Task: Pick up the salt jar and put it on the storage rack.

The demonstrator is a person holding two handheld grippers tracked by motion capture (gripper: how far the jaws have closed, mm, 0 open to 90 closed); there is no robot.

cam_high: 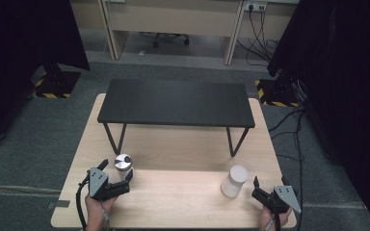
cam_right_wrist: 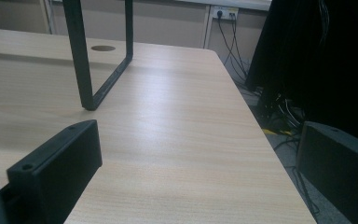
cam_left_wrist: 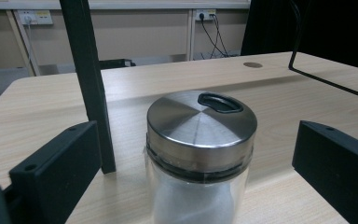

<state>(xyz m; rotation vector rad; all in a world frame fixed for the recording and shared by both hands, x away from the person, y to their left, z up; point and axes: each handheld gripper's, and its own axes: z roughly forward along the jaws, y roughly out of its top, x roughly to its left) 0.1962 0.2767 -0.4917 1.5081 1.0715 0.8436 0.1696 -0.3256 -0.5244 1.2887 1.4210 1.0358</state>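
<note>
Jar of clear glass with a brushed steel lid (cam_left_wrist: 200,140) stands near the worktop's front-left corner, between the spread jaws of the left gripper (cam_high: 120,175), not yet pinched. Right gripper (cam_high: 269,187) rests spread and empty at the front-right corner, just beside a white cylindrical container (cam_high: 234,181). Risk: smooth glass may slip or tip if the jaws close off-centre. Pale wood worktop (cam_high: 173,202); black metal-legged riser shelf (cam_high: 176,102) across the rear; grey carpet, dark curtains.
</note>
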